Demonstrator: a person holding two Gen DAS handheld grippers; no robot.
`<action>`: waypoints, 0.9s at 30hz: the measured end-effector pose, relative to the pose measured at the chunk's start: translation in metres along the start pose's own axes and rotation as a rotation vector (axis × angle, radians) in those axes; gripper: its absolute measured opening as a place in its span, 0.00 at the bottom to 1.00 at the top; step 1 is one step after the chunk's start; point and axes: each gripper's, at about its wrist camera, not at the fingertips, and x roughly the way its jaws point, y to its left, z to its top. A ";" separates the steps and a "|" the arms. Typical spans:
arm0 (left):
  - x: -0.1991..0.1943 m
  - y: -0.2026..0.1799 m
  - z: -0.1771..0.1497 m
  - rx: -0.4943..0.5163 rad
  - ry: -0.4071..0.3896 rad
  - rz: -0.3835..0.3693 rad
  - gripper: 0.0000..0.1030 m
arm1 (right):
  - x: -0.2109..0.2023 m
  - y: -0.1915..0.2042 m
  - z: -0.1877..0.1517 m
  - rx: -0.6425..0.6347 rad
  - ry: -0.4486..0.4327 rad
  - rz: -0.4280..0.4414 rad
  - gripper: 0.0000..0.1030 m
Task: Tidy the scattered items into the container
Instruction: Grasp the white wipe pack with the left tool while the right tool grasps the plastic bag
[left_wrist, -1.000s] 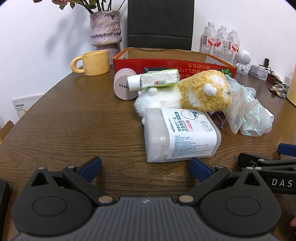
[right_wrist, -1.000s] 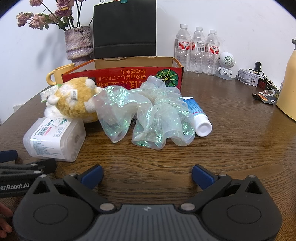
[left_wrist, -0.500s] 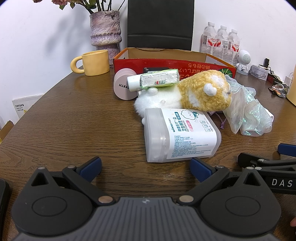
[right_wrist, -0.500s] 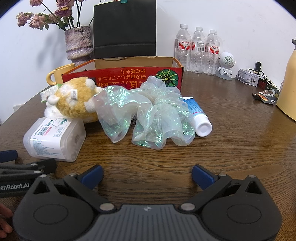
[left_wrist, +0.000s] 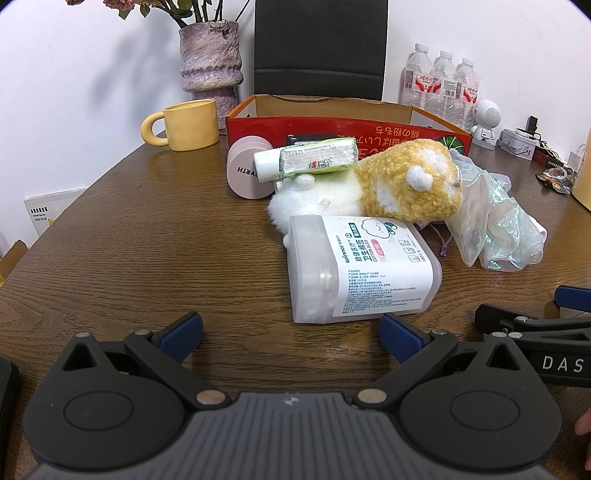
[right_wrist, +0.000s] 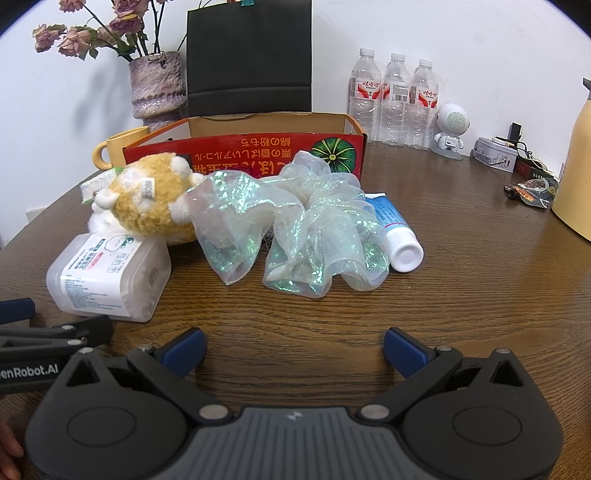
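Brown wooden table (left_wrist: 147, 258), white wall behind. Left gripper (left_wrist: 290, 328) and right gripper (right_wrist: 293, 350) hover level, jaws spread wide, holding nothing. Cotton-swab box (left_wrist: 364, 269), labelled "winner COTTON BUDS", lies before the red cardboard box (left_wrist: 347, 127); pink "EVERTH" jar (left_wrist: 245, 173) stands at the box's left.

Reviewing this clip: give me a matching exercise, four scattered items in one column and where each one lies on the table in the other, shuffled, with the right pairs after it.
Items
1. cotton swab box
2. plush toy
3. green tube
4. iridescent fabric

Places
A. lying on top of the plush toy's white end
B. between the plush toy and the blue tube
C. nearest the left gripper, lying on its side
D. just behind the cotton swab box, before the red box

Pairs: 1-C, 2-D, 3-A, 4-B
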 end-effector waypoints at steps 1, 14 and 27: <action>0.000 0.000 0.000 0.000 0.000 0.000 1.00 | 0.000 0.000 0.000 0.000 0.000 -0.001 1.00; -0.005 0.003 -0.001 -0.019 -0.028 -0.030 1.00 | 0.001 -0.002 0.001 -0.028 0.002 0.026 1.00; 0.010 0.010 0.033 -0.148 -0.084 -0.195 1.00 | -0.001 -0.003 0.042 -0.225 -0.142 0.052 0.93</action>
